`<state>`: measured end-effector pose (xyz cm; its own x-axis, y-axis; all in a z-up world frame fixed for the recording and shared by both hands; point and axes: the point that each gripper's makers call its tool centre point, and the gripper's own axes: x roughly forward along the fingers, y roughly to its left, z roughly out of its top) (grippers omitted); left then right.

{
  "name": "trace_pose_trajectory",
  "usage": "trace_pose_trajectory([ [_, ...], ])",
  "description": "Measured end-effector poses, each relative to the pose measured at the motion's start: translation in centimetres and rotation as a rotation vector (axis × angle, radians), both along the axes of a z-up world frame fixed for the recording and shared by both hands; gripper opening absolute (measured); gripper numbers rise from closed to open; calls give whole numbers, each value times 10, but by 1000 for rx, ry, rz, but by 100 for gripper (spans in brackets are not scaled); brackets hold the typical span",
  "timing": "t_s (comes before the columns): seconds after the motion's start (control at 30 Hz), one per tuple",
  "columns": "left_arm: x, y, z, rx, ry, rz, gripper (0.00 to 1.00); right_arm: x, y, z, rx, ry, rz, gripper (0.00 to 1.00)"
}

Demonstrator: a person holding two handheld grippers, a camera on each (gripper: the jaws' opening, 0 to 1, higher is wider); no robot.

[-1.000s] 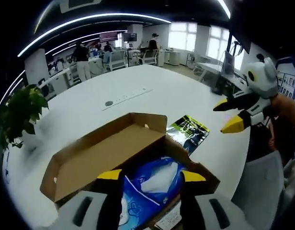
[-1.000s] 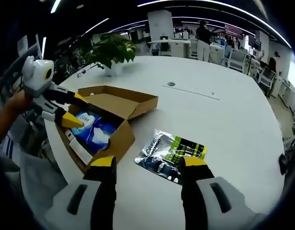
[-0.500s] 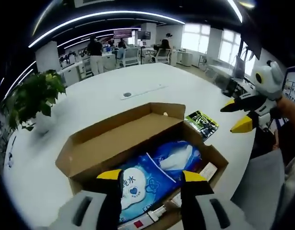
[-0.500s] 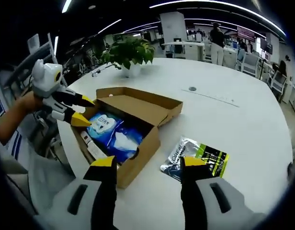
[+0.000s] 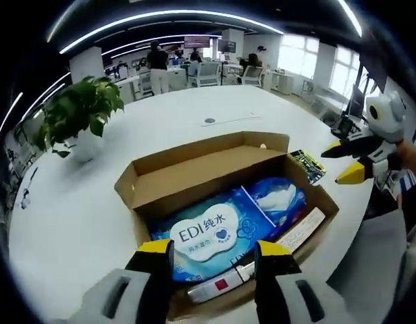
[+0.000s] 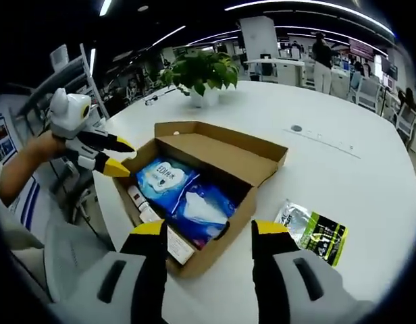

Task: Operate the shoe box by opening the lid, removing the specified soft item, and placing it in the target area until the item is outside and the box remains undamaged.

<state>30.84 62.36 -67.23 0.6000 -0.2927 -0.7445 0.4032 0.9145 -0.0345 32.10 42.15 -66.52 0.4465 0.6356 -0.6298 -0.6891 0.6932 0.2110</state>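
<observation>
- One white table (image 5: 73,202) carries everything; the shoe box (image 5: 194,179) sits at its near edge, lid (image 6: 225,145) already folded back, so we judge the opening step done.
- Blue wipes pack (image 5: 215,236), the soft item, lies inside the box.
- Green-black pouch (image 6: 316,233) lies on the table right of the box.
- Left gripper (image 5: 211,253) and right gripper (image 6: 206,233) both have jaws apart, holding nothing.
- Next: we lower one gripper onto the pack and pinch it, clear of the cardboard walls.

We see the brown cardboard shoe box (image 5: 194,169) lying open near the white table's (image 5: 80,216) curved near edge, its lid (image 6: 228,152) folded back flat toward the table's middle. Inside lies the blue wet-wipes pack (image 5: 221,233), flat, label up, beside a narrow white carton (image 6: 144,206).
</observation>
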Motion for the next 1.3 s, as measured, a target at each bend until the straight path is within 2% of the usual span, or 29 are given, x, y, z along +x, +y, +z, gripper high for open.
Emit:
trace_pose_trajectory([
  [0.3,-10,39,-13,27,23,99,45,2,20,-12,4,13,41,40],
  [0.47,-15,55,-20,20,36,156,35,1,32,-20,1,29,69,39],
  [0.63,-20,68,-26,25,35,210,34,1,42,-25,-3,34,90,38],
  [0.93,-25,72,-41,3,66,257,22,2,64,-35,-9,45,132,35],
  [1.03,-27,72,-43,-9,71,265,15,3,70,-40,-20,49,147,34],
  [1.23,-25,70,-45,-30,75,279,10,6,80,-47,-31,48,175,31],
  [1.3,-24,71,-46,-17,72,280,8,8,83,-49,-32,49,179,31],
])
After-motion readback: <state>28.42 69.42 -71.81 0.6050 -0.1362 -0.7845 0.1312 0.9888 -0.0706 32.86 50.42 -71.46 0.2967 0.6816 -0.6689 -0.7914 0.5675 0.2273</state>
